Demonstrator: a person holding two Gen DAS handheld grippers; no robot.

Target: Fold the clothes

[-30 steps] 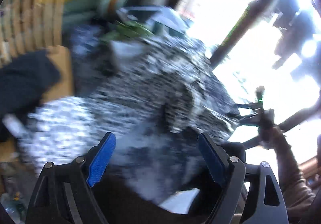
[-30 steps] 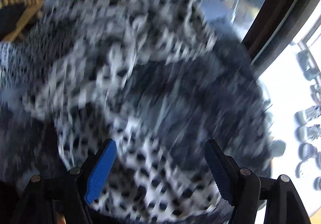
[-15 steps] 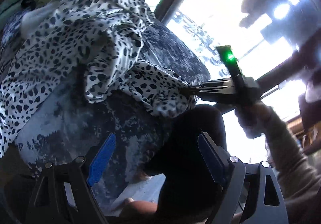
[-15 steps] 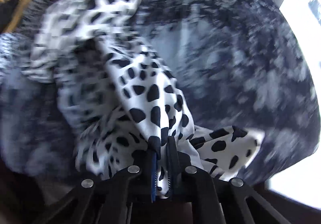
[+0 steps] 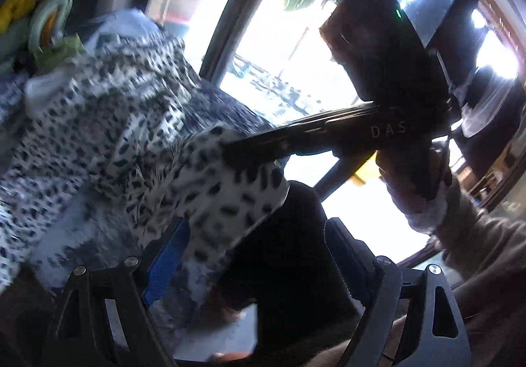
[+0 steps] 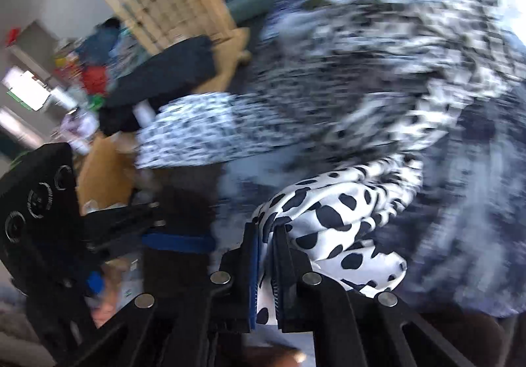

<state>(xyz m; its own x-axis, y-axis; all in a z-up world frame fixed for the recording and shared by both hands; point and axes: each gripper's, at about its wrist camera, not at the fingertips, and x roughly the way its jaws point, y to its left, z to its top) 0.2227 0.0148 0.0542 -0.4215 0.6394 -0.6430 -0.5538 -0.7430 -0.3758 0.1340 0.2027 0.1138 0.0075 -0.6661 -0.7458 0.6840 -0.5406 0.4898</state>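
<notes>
A white garment with black spots (image 5: 138, 124) lies spread over a blue-grey mottled cover (image 6: 473, 202). My right gripper (image 6: 267, 262) is shut on a bunched edge of the spotted garment (image 6: 332, 222) and holds it lifted off the cover. In the left wrist view that same gripper (image 5: 236, 150) reaches in from the right with the cloth hanging from its tip. My left gripper (image 5: 256, 255) stands open just under the lifted cloth, its blue pads (image 5: 166, 263) apart with nothing pinched. The left gripper (image 6: 177, 240) also shows at the lower left of the right wrist view.
A wooden slatted frame (image 6: 164, 2) and a dark cloth (image 6: 164, 78) lie left of the cover. Green and yellow items (image 5: 42, 22) pile at the far end. A bright window with dark frames (image 5: 296, 64) lies to the right. A dark trouser leg (image 5: 289, 252) is below.
My right gripper closed on the edge of the spotted garment, then lifted it up and toward the left gripper. My left gripper swung right and rolled, staying open.
</notes>
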